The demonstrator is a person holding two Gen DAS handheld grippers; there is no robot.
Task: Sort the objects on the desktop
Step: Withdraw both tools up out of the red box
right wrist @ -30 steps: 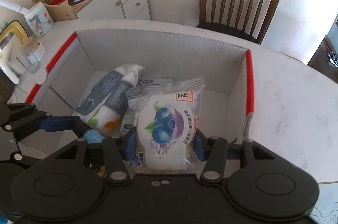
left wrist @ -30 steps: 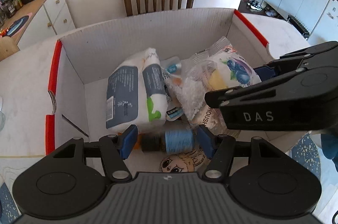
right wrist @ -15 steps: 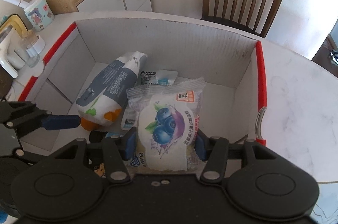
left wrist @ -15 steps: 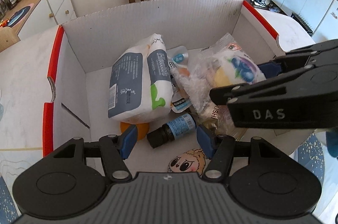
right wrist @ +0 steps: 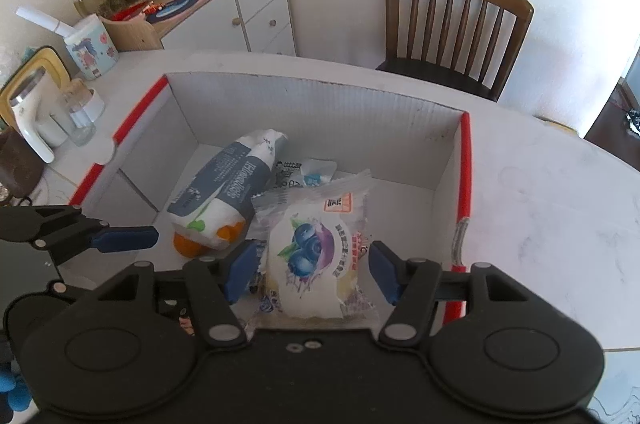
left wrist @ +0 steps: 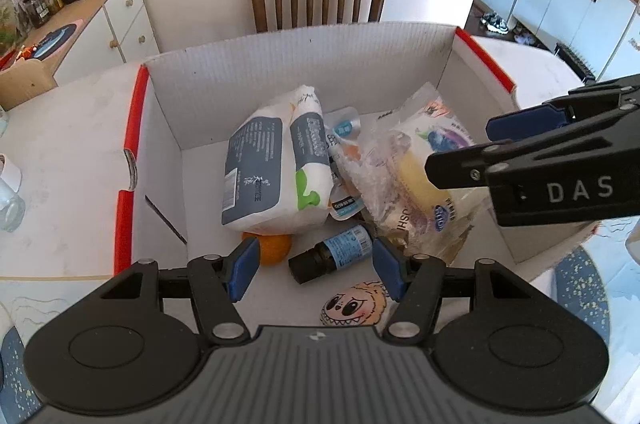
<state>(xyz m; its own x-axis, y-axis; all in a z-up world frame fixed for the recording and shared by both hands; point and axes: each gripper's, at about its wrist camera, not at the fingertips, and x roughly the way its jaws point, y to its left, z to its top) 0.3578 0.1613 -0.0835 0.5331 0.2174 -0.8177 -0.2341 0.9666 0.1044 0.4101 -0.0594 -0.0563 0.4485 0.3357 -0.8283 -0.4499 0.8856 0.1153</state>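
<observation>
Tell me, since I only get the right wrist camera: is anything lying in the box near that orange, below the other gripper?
Observer: Yes. A small dark bottle with a blue label lies on its side on the floor of the box, right beside the orange.
Operator: Is the left gripper holding it?
Observer: No. The left gripper is open. Its pads stand wider apart than the bottle, which lies loose on the floor.
Operator: Anything else down there?
Observer: A flat cartoon face with big eyes lies just this side of the bottle, nearest the left camera.
</observation>
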